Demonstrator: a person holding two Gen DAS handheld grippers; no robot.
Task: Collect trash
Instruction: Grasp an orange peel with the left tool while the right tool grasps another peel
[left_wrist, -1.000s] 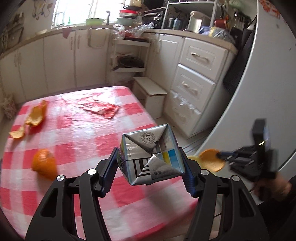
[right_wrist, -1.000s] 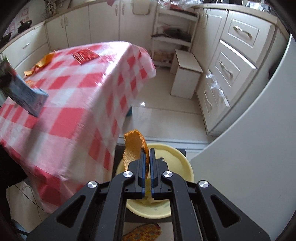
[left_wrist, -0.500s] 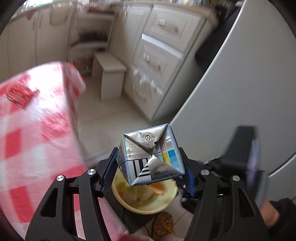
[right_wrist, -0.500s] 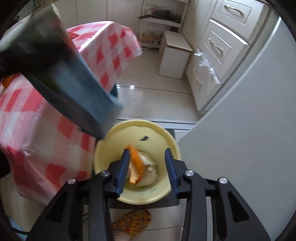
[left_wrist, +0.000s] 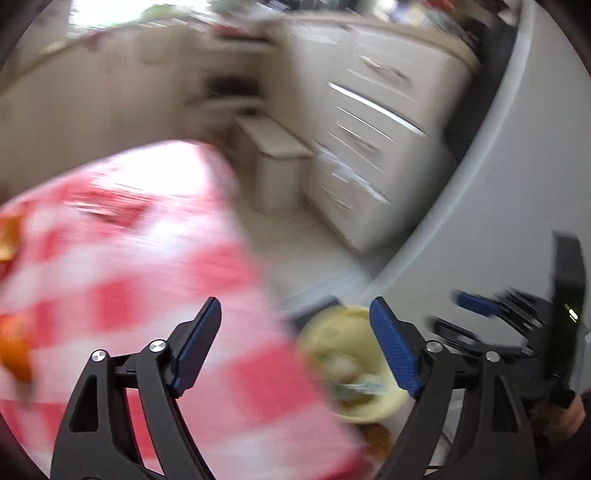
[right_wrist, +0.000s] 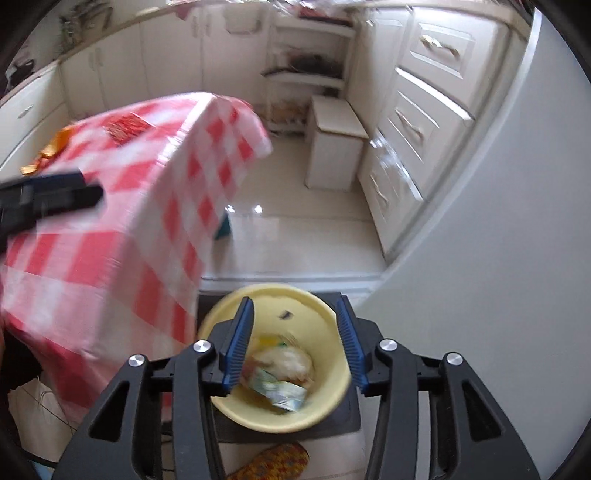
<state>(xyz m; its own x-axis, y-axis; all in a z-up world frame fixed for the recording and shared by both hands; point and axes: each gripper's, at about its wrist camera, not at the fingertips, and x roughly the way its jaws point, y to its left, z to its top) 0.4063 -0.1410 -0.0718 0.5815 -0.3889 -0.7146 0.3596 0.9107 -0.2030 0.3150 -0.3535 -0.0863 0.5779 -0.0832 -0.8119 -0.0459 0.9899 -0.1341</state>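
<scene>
A yellow bowl (right_wrist: 321, 310) stands on a black stool beside the table and holds a carton (right_wrist: 284, 393) and other scraps. My right gripper (right_wrist: 295, 332) is open and empty right above the bowl. My left gripper (left_wrist: 295, 332) is open and empty at the table's edge; its view is blurred, and the bowl (left_wrist: 376, 402) shows between its fingers. On the red-checked tablecloth (right_wrist: 147, 177) lie orange peels (right_wrist: 55, 142), a red wrapper (right_wrist: 123, 127) and an orange (left_wrist: 14, 350). The left gripper (right_wrist: 48, 199) shows at the left of the right wrist view.
White kitchen cabinets and drawers (right_wrist: 410, 122) line the back and right. A small white stool (right_wrist: 336, 144) stands on the tiled floor. A grey curved wall (right_wrist: 498, 240) rises on the right. A knitted slipper (right_wrist: 273, 461) lies below the bowl.
My left gripper opened and let the carton fall into the bowl, then swung back toward the table. My right gripper let go of the orange peel into the bowl and stays open above it.
</scene>
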